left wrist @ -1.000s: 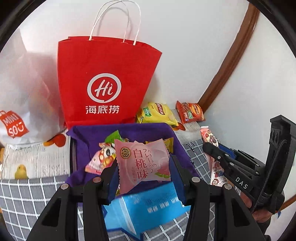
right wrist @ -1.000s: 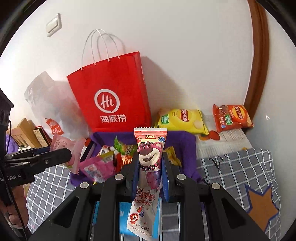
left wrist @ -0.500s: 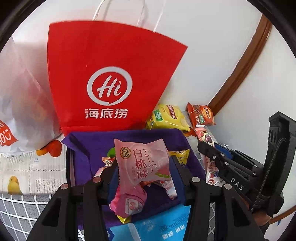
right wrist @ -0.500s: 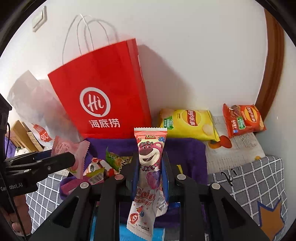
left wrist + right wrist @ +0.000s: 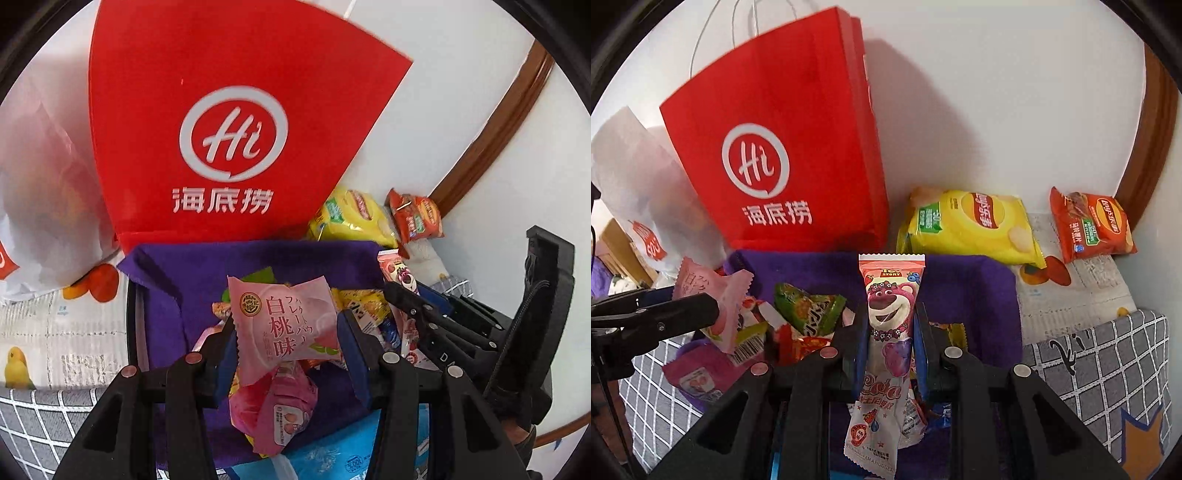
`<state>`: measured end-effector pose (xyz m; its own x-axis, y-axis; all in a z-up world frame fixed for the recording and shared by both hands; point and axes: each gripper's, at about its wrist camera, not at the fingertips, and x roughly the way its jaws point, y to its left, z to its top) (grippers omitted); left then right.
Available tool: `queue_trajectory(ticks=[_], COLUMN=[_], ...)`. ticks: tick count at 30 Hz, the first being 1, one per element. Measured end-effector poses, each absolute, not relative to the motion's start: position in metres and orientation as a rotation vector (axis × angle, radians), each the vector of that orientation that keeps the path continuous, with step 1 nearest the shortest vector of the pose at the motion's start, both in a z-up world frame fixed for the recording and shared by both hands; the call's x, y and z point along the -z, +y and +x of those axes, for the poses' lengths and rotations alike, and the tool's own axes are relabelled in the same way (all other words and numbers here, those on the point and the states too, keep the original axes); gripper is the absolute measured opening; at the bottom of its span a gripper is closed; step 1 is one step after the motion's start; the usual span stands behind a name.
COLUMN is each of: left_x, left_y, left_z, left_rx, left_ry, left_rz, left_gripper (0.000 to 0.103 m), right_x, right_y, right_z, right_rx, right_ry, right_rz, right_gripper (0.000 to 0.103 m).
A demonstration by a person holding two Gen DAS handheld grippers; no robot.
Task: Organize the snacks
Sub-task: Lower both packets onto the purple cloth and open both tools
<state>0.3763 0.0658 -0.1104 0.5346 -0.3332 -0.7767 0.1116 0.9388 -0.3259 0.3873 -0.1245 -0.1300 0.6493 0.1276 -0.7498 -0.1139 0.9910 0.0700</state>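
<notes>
While clamped, snacks (image 5: 284, 325) over basket (image 5: 258, 262).

Left gripper (image 5: 286, 332) is pointing steeply downward, its jaws clamping a pink peach-flavour snack packet (image 5: 282, 325) by the sides. Right gripper (image 5: 888, 332) is angling down likewise, jaws pressing narrowly on a tall pink bear-print snack packet (image 5: 888, 314). The two grippers are hanging side by side, the left one lying to the left of the bear-print packet.
</notes>
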Motion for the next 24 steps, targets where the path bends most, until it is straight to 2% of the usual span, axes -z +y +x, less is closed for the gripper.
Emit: queue_trajectory(ticks=[13, 15, 18, 23, 24], left_x=[0.125, 0.126, 0.126, 0.124, 0.123], left_y=[0.063, 0.062, 0.062, 0.063, 0.063], left_z=[0.384, 0.385, 0.386, 0.386, 0.385], left_rx=[0.267, 0.271, 0.268, 0.269, 0.274], left_ry=[1.022, 1.026, 1.023, 1.025, 1.028], left_rz=[-0.245, -0.249, -0.243, -0.258, -0.262], left_gripper=[0.049, 0.049, 0.050, 0.051, 0.055], right_x=[0.138, 0.135, 0.128, 0.112, 0.108], right_y=[-0.124, -0.123, -0.124, -0.129, -0.130], right_z=[0.391, 0.391, 0.387, 0.375, 0.372], right_rx=[-0.119, -0.118, -0.112, -0.098, -0.095], right_ry=[0.887, 0.881, 0.861, 0.830, 0.829], right_rz=[-0.012, -0.015, -0.010, 0.020, 0.025], right_gripper=[0.026, 0.036, 0.045, 0.050, 0.050])
